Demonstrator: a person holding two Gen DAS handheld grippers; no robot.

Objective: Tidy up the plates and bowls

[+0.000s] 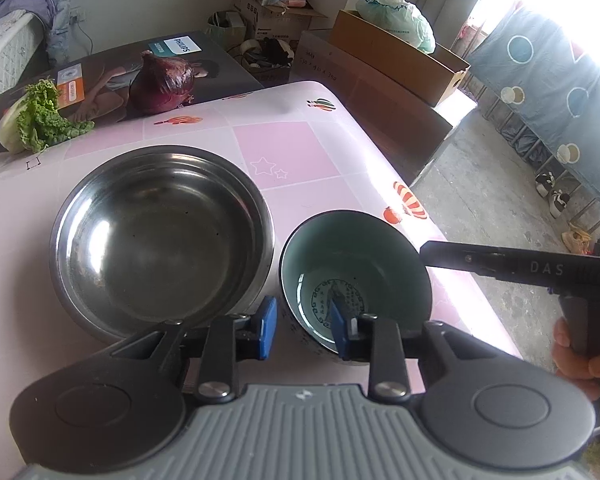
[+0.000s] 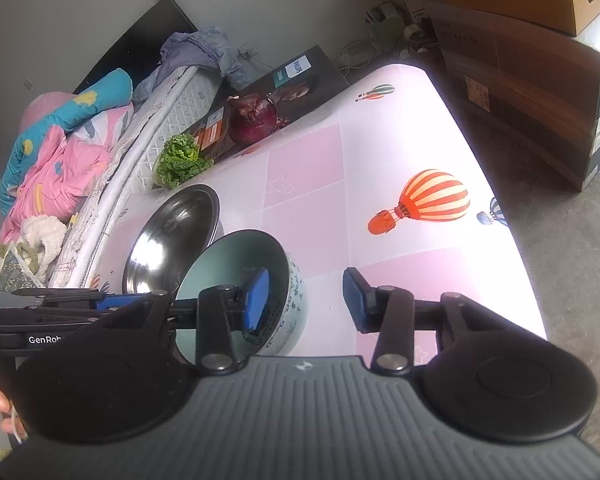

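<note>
**Two grippers, one little bowl**

The green bowl (image 1: 356, 280) sits on the pink table (image 1: 300, 152), touching the big metal bowl (image 1: 162, 240). The left hand-held gripper (image 1: 302, 326) is narrow around its near rim. The right hand-held gripper (image 2: 306, 300) straddles the far rim, not squeezing yet. Uneven pulling could tip it over.

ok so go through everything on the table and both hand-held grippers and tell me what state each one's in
Steel bowl: upright, empty, beside the ceramic bowl.
Ceramic bowl: upright, empty, rim straddled on both sides.
Left hand-held gripper: jaws astride the near rim, not visibly clamped.
Right hand-held gripper: jaws astride the bowl's wall, not touching.
Red onion: whole, on the printed box.
Lettuce: loose, at the table edge.
</note>
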